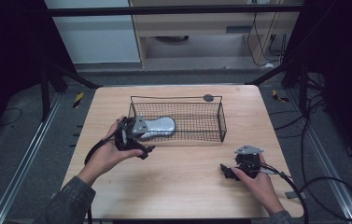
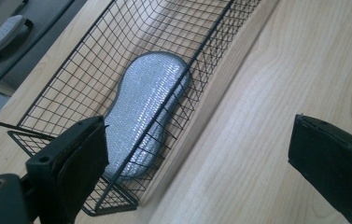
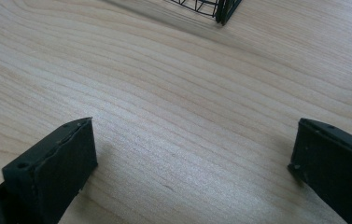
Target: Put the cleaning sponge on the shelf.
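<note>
A black wire basket (image 1: 197, 99) stands at the middle of the wooden table (image 1: 187, 191). A silver, glittery oblong scrubbing pad (image 1: 160, 126) lies flat in its left end. My left gripper (image 1: 140, 139) is held in a hand just outside the basket's near left corner, turned on its side and open, with nothing between its jaws. In the left gripper view the pad (image 2: 145, 107) shows through the basket mesh (image 2: 211, 32) ahead of the open left gripper (image 2: 194, 123). My right gripper (image 1: 232, 164) rests low over bare wood at the near right, open and empty. The right gripper (image 3: 193, 123) faces the basket's corner (image 3: 222, 11).
Cables (image 1: 323, 186) trail off the table's right side onto the floor. Black frame legs (image 1: 71, 77) stand behind the table's far corners. A pale grey oblong object (image 2: 3, 35) lies beyond the table's edge in the left gripper view.
</note>
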A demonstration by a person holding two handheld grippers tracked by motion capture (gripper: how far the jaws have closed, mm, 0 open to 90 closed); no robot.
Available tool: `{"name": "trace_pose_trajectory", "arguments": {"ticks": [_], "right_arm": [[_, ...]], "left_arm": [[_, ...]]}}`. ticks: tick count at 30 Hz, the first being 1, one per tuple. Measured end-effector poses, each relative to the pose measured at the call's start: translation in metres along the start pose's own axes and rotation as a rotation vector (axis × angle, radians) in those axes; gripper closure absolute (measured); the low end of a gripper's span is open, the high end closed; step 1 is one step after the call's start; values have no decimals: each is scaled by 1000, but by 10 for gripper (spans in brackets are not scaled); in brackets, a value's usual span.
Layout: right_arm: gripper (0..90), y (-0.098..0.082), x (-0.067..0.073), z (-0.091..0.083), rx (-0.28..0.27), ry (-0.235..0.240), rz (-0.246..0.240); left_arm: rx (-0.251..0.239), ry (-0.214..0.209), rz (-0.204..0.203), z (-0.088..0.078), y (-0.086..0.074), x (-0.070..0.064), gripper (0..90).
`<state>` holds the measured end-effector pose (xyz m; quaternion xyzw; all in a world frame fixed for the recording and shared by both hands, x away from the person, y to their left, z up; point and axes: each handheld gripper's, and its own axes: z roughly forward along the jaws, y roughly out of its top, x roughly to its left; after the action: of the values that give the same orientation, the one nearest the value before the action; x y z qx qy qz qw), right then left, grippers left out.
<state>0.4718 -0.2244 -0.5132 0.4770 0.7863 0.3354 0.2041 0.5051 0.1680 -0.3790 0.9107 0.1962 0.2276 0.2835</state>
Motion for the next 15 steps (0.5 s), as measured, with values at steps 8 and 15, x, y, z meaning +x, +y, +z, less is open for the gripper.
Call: {"name": "trace_pose_trajectory", "arguments": {"ticks": [8,15], "right_arm": [[4,0,0,0,0,-1,0],[4,0,0,0,0,-1,0]], "left_arm": [[9,-23,-2,7,-13,-22,45],[30,-52,-32,20,-30,-35,46]]}}
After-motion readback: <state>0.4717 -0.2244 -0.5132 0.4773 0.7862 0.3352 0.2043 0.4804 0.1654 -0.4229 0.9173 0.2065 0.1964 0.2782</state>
